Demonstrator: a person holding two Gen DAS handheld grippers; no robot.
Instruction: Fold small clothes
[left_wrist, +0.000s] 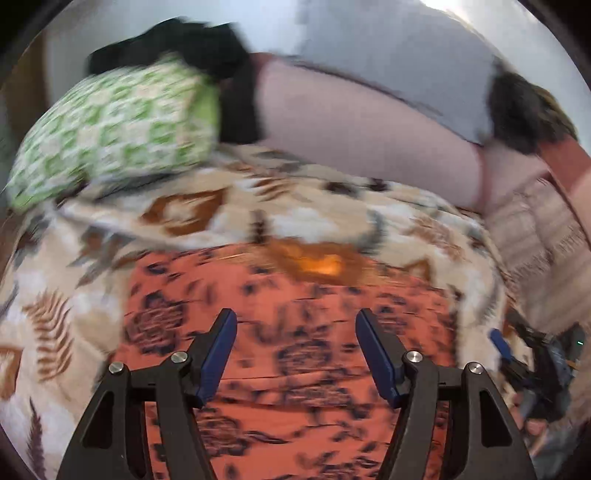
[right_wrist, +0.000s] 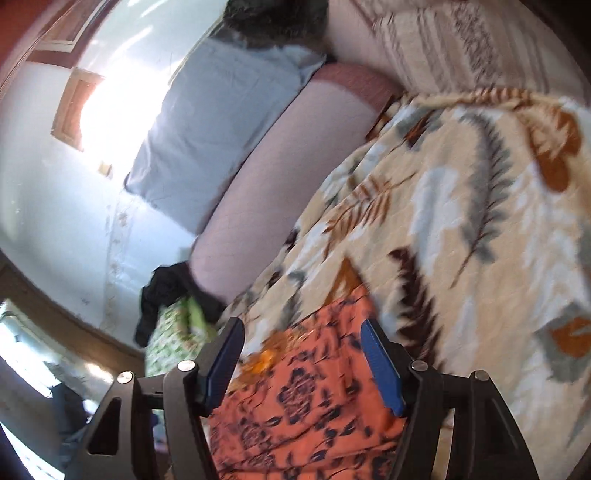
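Note:
An orange garment (left_wrist: 295, 350) with a dark blue floral print lies flat on a beige leaf-patterned blanket (left_wrist: 314, 206). My left gripper (left_wrist: 295, 317) hovers over the garment, jaws wide open and empty. My right gripper (right_wrist: 301, 328) is also open and empty, above the garment's edge (right_wrist: 306, 398) where it meets the blanket (right_wrist: 461, 229). The right gripper shows at the far right of the left wrist view (left_wrist: 517, 350). Both views are blurred by motion.
A green-and-white patterned pillow (left_wrist: 110, 129) with black cloth (left_wrist: 173, 44) on it lies at the back left. A pink bolster (left_wrist: 369, 122) and a grey pillow (left_wrist: 399, 62) lie along the wall. Striped bedding (left_wrist: 546, 236) is at the right.

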